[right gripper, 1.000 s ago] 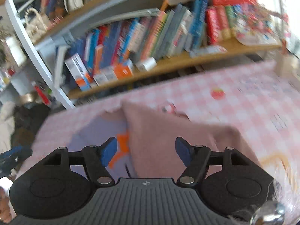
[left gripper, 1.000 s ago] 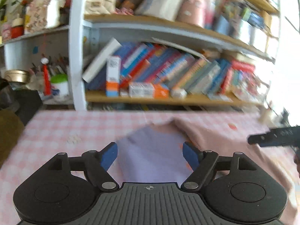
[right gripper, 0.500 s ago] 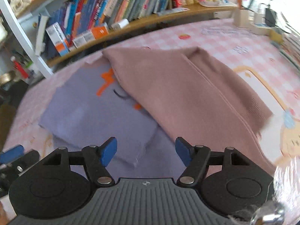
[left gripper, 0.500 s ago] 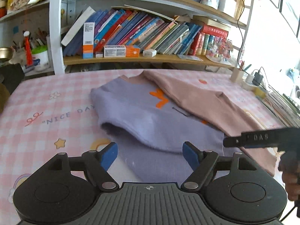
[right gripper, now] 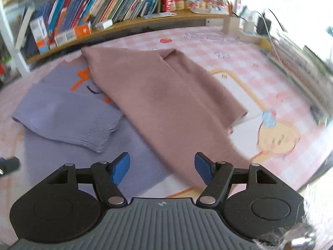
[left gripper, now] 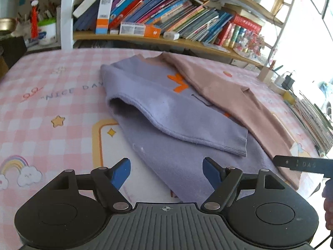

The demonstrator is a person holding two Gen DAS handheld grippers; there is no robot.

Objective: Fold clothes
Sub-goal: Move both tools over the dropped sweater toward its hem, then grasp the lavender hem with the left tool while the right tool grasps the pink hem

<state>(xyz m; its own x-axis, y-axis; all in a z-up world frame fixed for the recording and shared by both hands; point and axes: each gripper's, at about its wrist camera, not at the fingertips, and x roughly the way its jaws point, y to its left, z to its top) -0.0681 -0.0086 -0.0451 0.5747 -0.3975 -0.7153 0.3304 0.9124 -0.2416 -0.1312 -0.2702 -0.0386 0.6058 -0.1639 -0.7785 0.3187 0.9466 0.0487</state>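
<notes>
A sweater lies flat on the pink checked tablecloth (left gripper: 52, 95). Its left half is lilac (left gripper: 166, 112) with orange marks, its right half dusty pink (left gripper: 233, 95). Both sleeves are folded across the body. In the right wrist view the lilac half (right gripper: 68, 116) is on the left and the pink half (right gripper: 166, 104) runs down the middle. My left gripper (left gripper: 166, 174) hovers open above the lilac hem near the table's front. My right gripper (right gripper: 162, 167) is open above the pink hem. Nothing sits between either pair of blue pads. The right gripper's black finger (left gripper: 301, 164) shows at the left view's right edge.
A bookshelf (left gripper: 166, 39) packed with books and boxes runs along the table's far side. A wooden pen holder (right gripper: 231, 25), chargers and cables stand at the far right corner. A stack of books (left gripper: 316, 120) lines the right edge. A white shelf post (left gripper: 66, 14) rises at the back left.
Both grippers have tipped downward and come nearer to the table, so the sweater now fills the views where shelves did. The sweater itself has not moved. Both jaws stay equally wide.
</notes>
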